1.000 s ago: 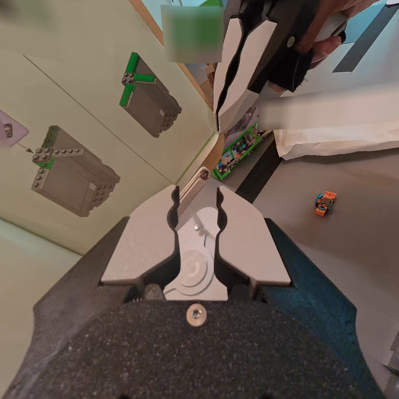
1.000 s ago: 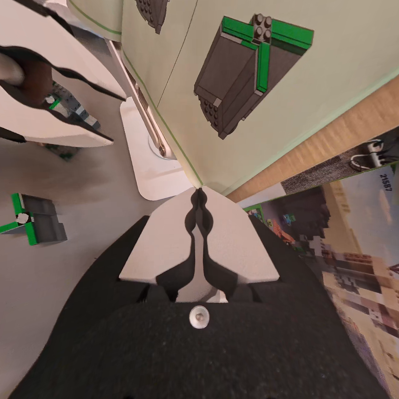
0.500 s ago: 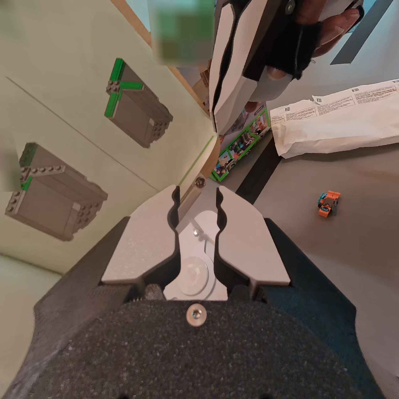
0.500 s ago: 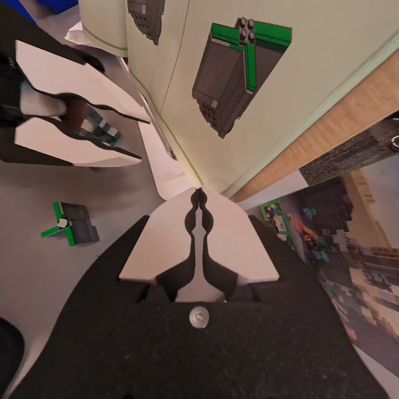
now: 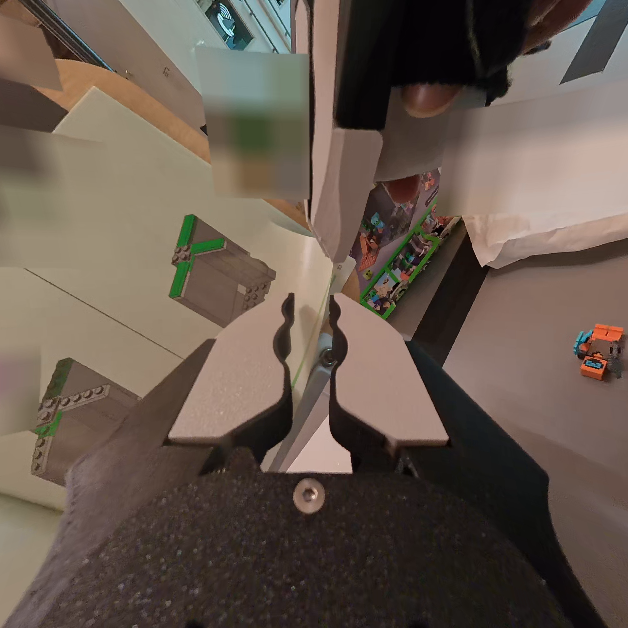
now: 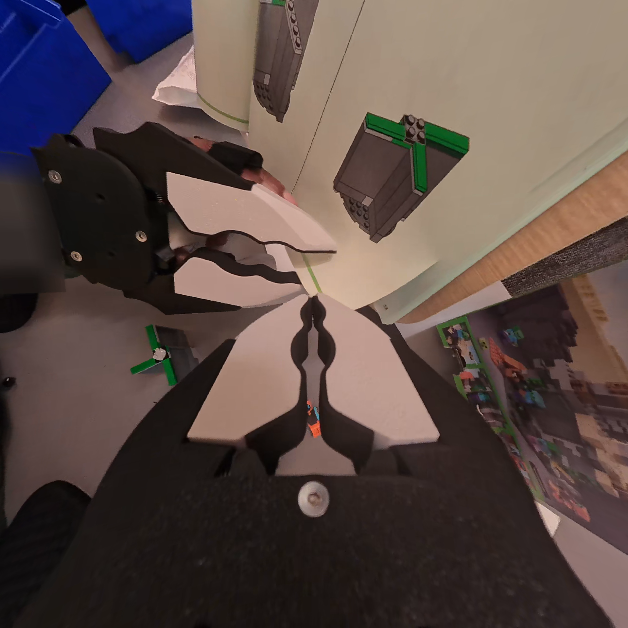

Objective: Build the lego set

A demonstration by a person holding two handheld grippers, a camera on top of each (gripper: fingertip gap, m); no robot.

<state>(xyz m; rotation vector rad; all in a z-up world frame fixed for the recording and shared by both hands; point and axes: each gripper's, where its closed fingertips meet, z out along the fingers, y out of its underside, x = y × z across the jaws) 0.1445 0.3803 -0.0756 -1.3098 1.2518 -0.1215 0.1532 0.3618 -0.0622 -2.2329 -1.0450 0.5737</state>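
- My left gripper [image 5: 310, 299]: jaws a little apart, straddling the lower edge of the instruction booklet page [image 5: 102, 238], nothing clamped.
- My right gripper [image 6: 313, 299]: tips together at that page's corner; I cannot tell if paper is pinched.
- Grey-and-green lego build [image 6: 161, 353]: on the desk [image 6: 68, 424], below the left gripper.
- Blue bin [image 6: 40, 68]: contents unseen.
- Orange lego figure [image 5: 599, 355]: apart, on the desk.

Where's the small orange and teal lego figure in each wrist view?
Left wrist view: orange and teal lego figure lies on the grey table at the right edge, clear of the left claw.
Right wrist view: only a sliver of it shows through the gap low between the right claw fingers.
Shared landmark: the instruction booklet, with its grey and green build drawing.
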